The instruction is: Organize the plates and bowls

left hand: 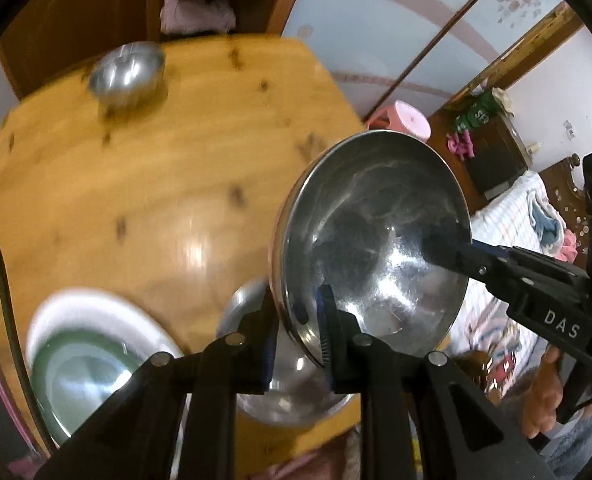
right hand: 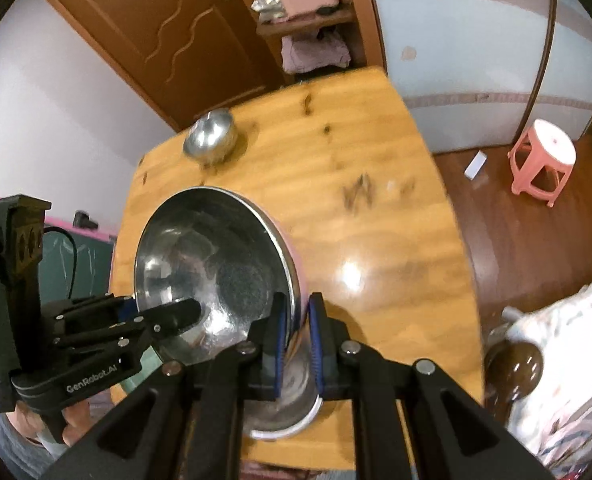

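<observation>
Left wrist view:
Grip: left gripper [left hand: 294, 322] is pinched tight on the near rim of a big steel bowl [left hand: 369, 236], one pad inside and one outside. Makes sense, a thin rim is the only thing narrow fingers can bite on.
Partner: right gripper [left hand: 441, 246] comes in from the right, one finger showing inside the far wall of the same bowl. Can't see its outer finger from here.
Bowl position: tilted, up off the wooden table [left hand: 156, 168], out past the table's right edge. Two grips on opposite sides probably keep a wide bowl from swinging.
Below: another steel bowl [left hand: 292, 396] sits on the table right under the lifted one, maybe the stacking spot or where it came from, can't say which.
Others: a green plate on a white plate [left hand: 92, 356] at the near left, a small steel bowl [left hand: 128, 74] at the far corner, well apart.

Right wrist view:
Grip: right gripper [right hand: 296, 330] is clamped shut on the bowl's [right hand: 212, 268] rim, and you can see a pinkish outer wall here.
Partner: left gripper [right hand: 184, 314] reaches in from the left, finger inside the bowl.
Bowl position: in the air over the table's [right hand: 375, 208] near left part, mouth tipped toward the camera.
Guess: it's mid-carry, looks blurry, so sorting is far from finished, with the small bowl [right hand: 210, 134] off on its own.
</observation>
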